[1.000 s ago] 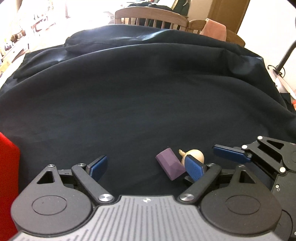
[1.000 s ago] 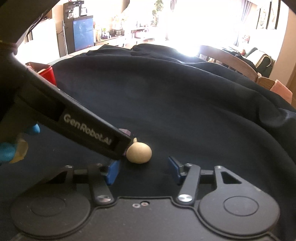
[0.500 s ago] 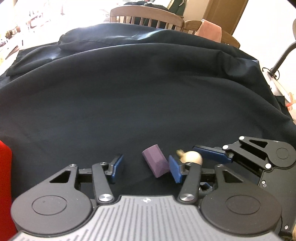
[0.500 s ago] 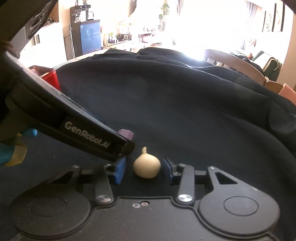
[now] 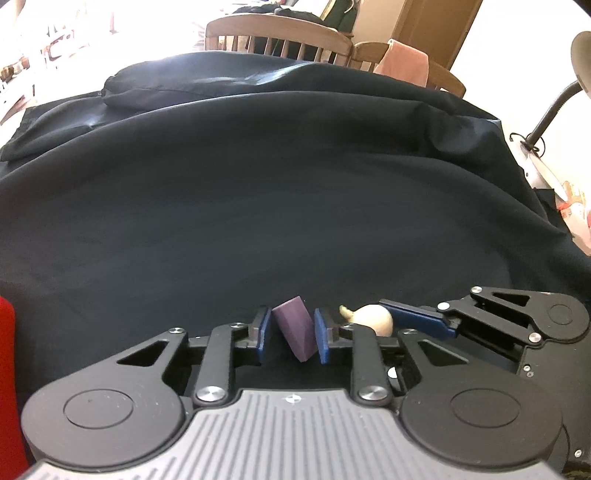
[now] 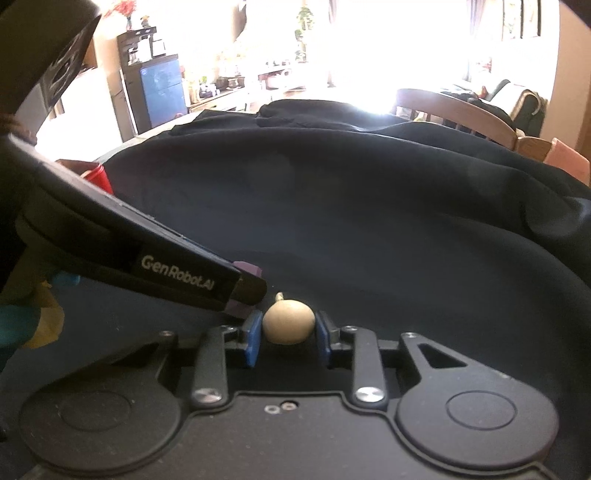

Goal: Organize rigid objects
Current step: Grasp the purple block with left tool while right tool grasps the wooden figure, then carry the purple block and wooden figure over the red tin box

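Taking the purple block (image 5: 295, 332) as my landmark: off to its far left, at the edge of my left view, sits something red (image 5: 7, 369), too cropped to name. The block itself rests on the dark cloth (image 5: 258, 203) over the desk, tilted, leaning on one edge. My left gripper (image 5: 291, 334) has just been closing around it, and its blue pads now touch the block on both sides, so I count it as gripped, though on slanted faces. Just to the right of the block lies the small beige bulb (image 6: 288, 321) with its stem pointing up and back, also down on the cloth. My right gripper (image 6: 286, 332) has just been closing too, and its pads sit against the bulb's two flanks at about its widest part. The two tools are crowded: the left gripper's finger crosses close in front of my right one. To do this well, I think I should finish squeezing firmly before lifting, since the tilted block may twist between the pads and the round bulb could roll out. I would raise both straight up, then part my hands sideways so the fingers don't knock together. Farther right and behind stand wooden chairs (image 5: 277, 33).
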{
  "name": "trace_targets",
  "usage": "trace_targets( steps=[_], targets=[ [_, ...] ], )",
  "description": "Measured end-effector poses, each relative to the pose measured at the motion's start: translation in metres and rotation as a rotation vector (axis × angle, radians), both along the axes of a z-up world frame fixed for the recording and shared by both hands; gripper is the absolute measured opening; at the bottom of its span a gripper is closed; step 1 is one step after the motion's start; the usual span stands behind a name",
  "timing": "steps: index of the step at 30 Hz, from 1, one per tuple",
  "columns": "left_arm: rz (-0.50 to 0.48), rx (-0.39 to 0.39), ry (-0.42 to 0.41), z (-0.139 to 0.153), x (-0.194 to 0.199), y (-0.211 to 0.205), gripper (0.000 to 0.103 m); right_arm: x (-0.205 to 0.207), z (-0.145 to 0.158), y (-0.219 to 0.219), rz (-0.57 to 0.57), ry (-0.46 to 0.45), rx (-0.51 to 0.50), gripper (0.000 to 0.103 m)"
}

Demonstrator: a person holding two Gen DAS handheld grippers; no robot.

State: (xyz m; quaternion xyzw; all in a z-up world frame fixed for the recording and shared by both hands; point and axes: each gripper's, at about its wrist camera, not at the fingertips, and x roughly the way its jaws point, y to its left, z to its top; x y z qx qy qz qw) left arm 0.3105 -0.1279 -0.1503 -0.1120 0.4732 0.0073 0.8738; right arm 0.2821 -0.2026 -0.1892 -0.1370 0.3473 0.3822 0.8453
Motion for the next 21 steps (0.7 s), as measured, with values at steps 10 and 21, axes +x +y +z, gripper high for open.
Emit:
trace_targets(
  steps=[10, 21],
  targets=[
    [0.010, -0.006, -0.002, 0.002, -0.022, 0.009, 0.016, -0.017, 0.017, -0.009, -0.088, 0.023, 0.031, 0.029],
    [0.057, -0.074, -0.013, 0.021, -0.066, 0.032, 0.016, -0.046, 0.039, -0.012, -0.144, 0.049, 0.075, 0.030]
  ],
)
